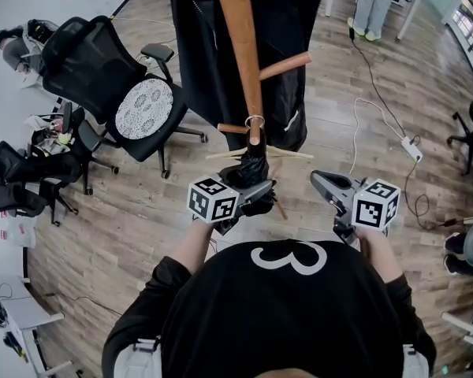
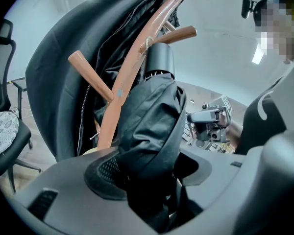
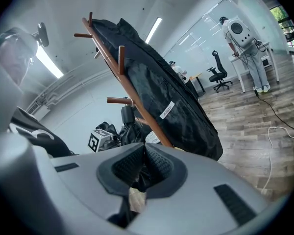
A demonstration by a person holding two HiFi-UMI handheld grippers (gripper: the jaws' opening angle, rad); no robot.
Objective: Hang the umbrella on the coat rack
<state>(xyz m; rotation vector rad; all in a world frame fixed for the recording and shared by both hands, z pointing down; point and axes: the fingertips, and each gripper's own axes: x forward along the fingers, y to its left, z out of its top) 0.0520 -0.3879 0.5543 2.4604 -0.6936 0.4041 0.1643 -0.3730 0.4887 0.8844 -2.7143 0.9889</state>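
Note:
The folded black umbrella (image 1: 252,166) stands upright against the wooden coat rack's pole (image 1: 240,46), and my left gripper (image 1: 255,184) is shut on its fabric body. In the left gripper view the umbrella (image 2: 152,126) fills the gap between the jaws. Its black handle (image 2: 159,60) touches the pole (image 2: 132,72) just under a peg (image 2: 179,34). A thin strap loop (image 1: 255,121) shows at the pole by a short peg (image 1: 232,128). My right gripper (image 1: 318,179) hangs to the right of the umbrella, apart from it. In its own view my right gripper (image 3: 143,153) has its pads together and holds nothing.
A black coat (image 1: 221,53) hangs on the rack behind the pole. An office chair with a patterned cushion (image 1: 143,109) stands to the left, with more chairs (image 1: 31,172) beyond it. A cable and power strip (image 1: 411,149) lie on the floor at right. A person (image 1: 372,2) stands far off.

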